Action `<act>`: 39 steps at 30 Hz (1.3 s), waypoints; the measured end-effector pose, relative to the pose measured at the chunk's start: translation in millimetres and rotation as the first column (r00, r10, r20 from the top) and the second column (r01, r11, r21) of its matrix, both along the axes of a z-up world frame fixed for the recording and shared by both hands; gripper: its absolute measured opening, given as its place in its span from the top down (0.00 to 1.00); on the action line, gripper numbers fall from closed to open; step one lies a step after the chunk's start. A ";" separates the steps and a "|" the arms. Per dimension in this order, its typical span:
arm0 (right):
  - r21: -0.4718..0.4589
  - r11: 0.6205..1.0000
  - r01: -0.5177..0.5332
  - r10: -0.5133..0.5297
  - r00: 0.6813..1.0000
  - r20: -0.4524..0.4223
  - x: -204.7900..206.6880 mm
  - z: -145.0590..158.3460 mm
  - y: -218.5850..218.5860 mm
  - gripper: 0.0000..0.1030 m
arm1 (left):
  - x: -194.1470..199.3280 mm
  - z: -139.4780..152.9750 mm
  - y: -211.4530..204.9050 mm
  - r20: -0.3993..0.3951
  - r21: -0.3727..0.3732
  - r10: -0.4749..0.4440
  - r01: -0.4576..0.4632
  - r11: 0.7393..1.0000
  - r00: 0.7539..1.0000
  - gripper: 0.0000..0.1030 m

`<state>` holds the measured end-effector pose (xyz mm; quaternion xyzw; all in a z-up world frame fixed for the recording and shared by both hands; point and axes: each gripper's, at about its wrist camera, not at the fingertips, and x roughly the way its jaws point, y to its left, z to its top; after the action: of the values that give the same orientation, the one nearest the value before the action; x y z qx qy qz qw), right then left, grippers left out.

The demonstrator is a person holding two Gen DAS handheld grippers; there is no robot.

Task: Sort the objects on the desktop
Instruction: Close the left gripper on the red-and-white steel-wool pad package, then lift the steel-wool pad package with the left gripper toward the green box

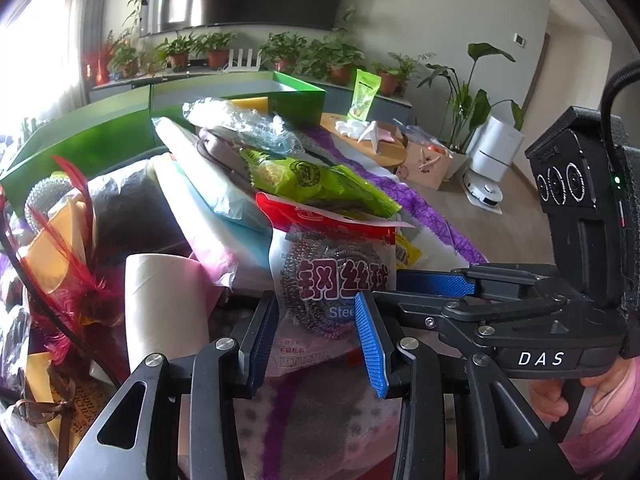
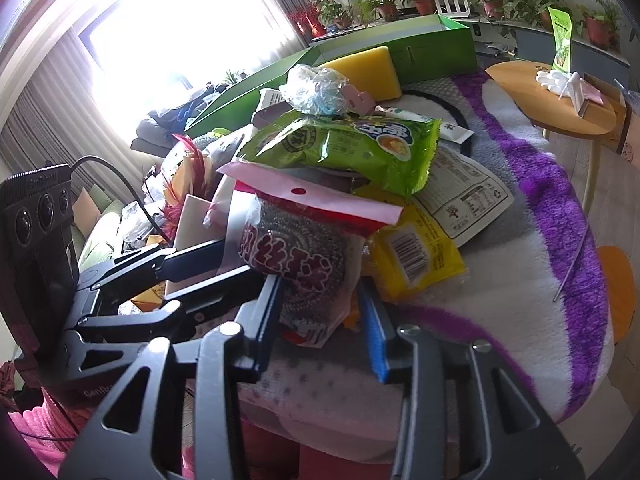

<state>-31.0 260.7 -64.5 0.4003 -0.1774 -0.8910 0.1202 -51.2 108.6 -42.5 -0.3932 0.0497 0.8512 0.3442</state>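
Observation:
A clear packet of steel wool [image 1: 324, 280] with a red header and red characters lies at the front of a heap of goods, under a green snack bag [image 1: 320, 184]. In the left wrist view my left gripper [image 1: 318, 300] has both blue pads against the packet's lower sides, shut on it. My right gripper [image 1: 400, 290] reaches in from the right to the packet's edge. In the right wrist view the packet [image 2: 300, 256] sits between the right gripper's [image 2: 320, 284] pads; the right pad stands clear of it, so it is open. The left gripper [image 2: 240, 256] comes in from the left.
A yellow packet [image 2: 416, 256] and a printed white pouch [image 2: 468, 200] lie right of the heap on a purple-and-white blanket [image 2: 540, 200]. A cardboard tube [image 1: 160, 312] and red feathers [image 1: 80, 280] lie left. Green boxes [image 2: 432, 48] stand behind, with a round wooden table [image 2: 560, 96] beyond.

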 end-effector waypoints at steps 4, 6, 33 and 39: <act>-0.003 1.000 0.003 -0.003 1.000 -0.005 -2.0 -1.1 -2.2 0.62 | -3.5 -5.9 -1.9 0.018 -0.010 0.015 -0.014 1.000 1.000 0.61; 0.014 1.000 0.000 0.000 1.000 -0.007 -1.4 -0.6 -5.0 0.62 | -3.7 -6.4 -2.5 0.025 -0.005 0.016 -0.016 1.000 1.000 0.61; 0.081 0.996 0.024 -0.023 1.000 -0.007 2.3 -0.1 -13.6 0.72 | -2.6 -7.8 -0.6 0.017 -0.019 0.018 -0.017 1.000 1.000 0.72; 0.066 0.998 0.002 -0.001 1.000 -0.012 0.0 -1.3 -13.6 0.76 | 2.1 -6.3 4.0 -0.005 -0.038 0.013 -0.013 0.999 1.000 0.74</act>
<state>-30.9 247.1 -65.7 0.3986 -0.1476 -0.8988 0.1073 -49.1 112.6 -48.8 -0.3981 0.0639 0.8531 0.3310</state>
